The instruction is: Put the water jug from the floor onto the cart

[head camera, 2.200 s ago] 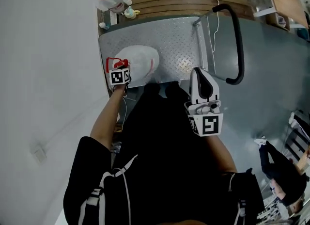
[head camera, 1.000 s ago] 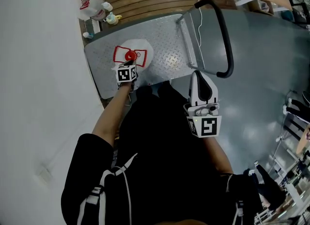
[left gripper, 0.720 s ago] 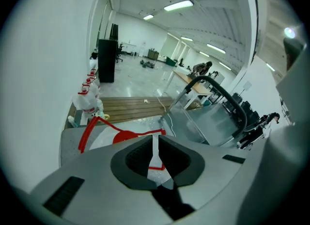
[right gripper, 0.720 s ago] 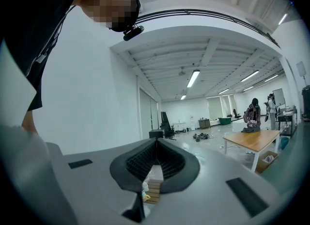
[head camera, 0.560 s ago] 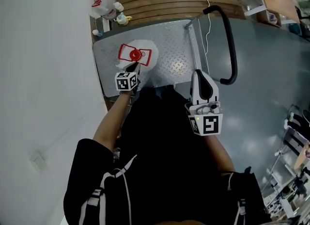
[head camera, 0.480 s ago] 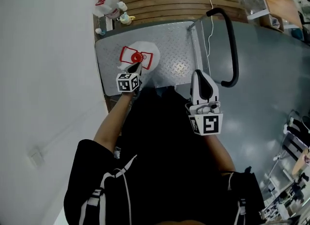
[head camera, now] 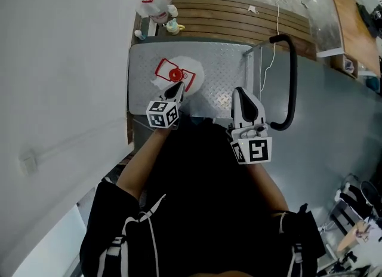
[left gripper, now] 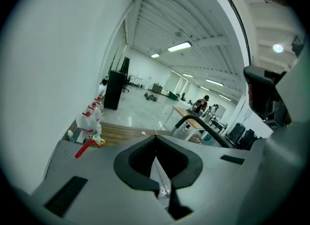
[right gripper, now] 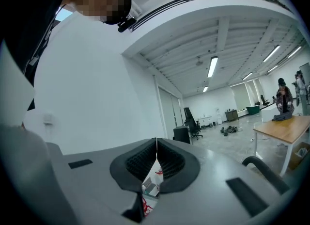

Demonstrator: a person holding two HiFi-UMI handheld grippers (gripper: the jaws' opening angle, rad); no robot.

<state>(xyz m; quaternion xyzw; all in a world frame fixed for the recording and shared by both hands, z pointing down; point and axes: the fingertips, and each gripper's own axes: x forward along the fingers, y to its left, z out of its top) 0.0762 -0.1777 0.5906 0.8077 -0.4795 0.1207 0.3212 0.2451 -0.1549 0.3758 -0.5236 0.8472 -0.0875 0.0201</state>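
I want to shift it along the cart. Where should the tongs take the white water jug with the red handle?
Probably its thin red carrying handle on top, beside the red cap, from straight above. The white plastic water jug stands upright on the steel diamond-plate cart deck, and its rounded body looks too wide for tongs.

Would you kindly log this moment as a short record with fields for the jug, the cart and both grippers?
water jug: on the cart deck, red cap facing up
cart: metal deck, black handle at the head view's right
left gripper: jaws together, nothing between them, at the jug's near side
right gripper: jaws together, empty, over the cart's near edge
task: jug appears placed
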